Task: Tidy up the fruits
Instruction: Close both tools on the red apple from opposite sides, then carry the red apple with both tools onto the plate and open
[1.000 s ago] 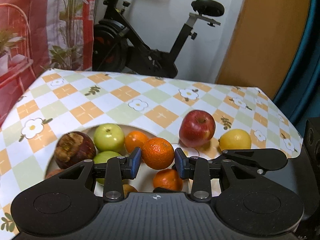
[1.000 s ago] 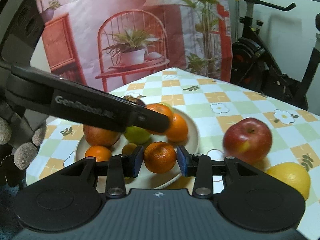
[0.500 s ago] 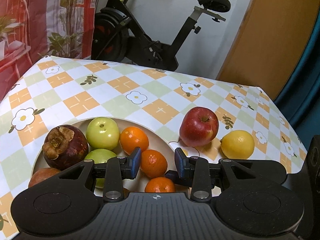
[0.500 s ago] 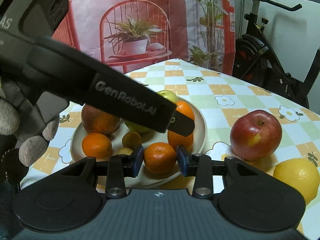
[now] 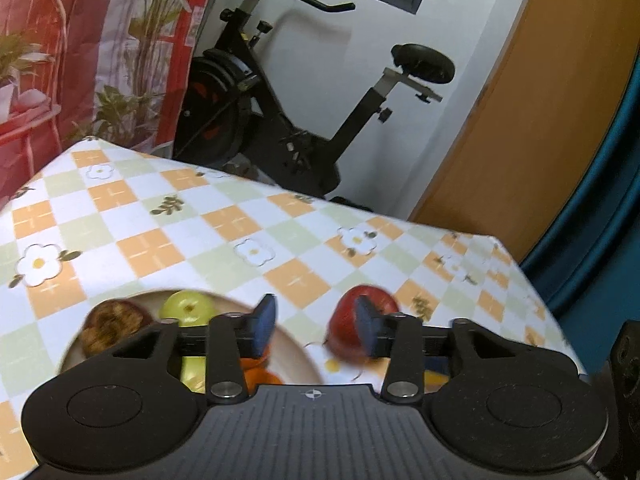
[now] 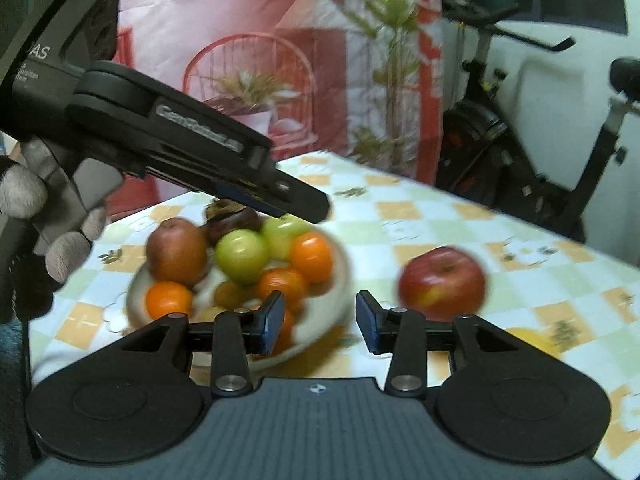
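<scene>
Both mandarins, gripped a second ago, have left the jaws, which are opening with nothing between them. Left view: left gripper (image 5: 311, 327) hovers over the plate (image 5: 298, 346) rim; a red apple (image 5: 352, 322) sits on the counter (image 5: 168, 232) just right of it, with clear cloth beyond to the far edge. Right view: right gripper (image 6: 320, 322) is empty above the plate's near rim; two green apples, about four mandarins (image 6: 310, 256), stem-up apple right.
</scene>
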A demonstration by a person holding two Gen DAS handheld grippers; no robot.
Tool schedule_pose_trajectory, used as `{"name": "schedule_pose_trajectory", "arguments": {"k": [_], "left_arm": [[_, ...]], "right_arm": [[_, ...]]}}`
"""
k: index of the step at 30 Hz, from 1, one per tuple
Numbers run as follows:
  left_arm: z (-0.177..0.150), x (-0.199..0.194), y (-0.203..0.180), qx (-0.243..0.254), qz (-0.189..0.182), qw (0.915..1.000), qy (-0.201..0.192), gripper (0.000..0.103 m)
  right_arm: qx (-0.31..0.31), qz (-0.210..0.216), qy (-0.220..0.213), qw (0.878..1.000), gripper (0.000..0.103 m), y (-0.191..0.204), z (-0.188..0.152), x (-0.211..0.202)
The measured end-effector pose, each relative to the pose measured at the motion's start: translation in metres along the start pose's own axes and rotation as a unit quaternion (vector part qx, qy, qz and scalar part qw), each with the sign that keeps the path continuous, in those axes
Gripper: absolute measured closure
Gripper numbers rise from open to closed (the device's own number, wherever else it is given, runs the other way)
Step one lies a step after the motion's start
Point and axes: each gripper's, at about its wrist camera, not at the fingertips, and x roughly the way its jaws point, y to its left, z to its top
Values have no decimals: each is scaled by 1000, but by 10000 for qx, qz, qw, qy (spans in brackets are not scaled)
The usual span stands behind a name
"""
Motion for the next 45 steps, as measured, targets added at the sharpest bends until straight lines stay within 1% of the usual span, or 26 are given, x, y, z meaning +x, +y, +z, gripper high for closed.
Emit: {"name": "schedule_pose_trajectory", "arguments": {"k": [2,4,5,7,8,11,16,22,27,29,31,34,37,45], "left_arm": [[4,8,-6,29,-52,10000,9,46],[9,17,-13,104,-122,9999,57,46],[12,25,-16,128,-156,9997,108,46],[14,37,-21,110,-201,9995,231,45],[16,46,-23,94,-236,9992,324,45],[15,63,-26,107,-310,9982,509,45],[7,80,-27,222,-351,9964,737,44],[2,92,-25,288,-395,9946,910,42],[-2,98,-25,318,-395,9941,961,40],[-2,98,-23,296,-413,9942,950,40],[-2,97,-24,309,-428,9940,953,41],[-2,92,-26,481,-478,9927,994,42],[3,77,-23,442,-529,9925,1010,43],[20,15,-4,374,-465,9946,853,44]], "right_arm": [[1,-162,-51,9999,50,-12,5,-4],[18,-334,-53,9994,41,-24,9,-4],[25,-411,-42,9991,38,-29,11,-3],[39,-553,69,9984,27,-40,14,2],[39,-585,155,9982,26,-44,15,6],[16,-600,390,9974,25,-54,16,19],[-52,-388,653,9971,23,-58,16,38],[-108,-248,878,9958,23,-59,18,54],[-36,-175,946,9954,23,-61,18,59],[-5,-191,965,9951,24,-62,18,61],[-7,-264,959,9950,31,-63,19,60],[-21,-257,988,9948,31,-61,20,59],[-3,-174,938,9954,31,-58,21,52],[-91,121,595,9981,31,-25,49,34]]}}
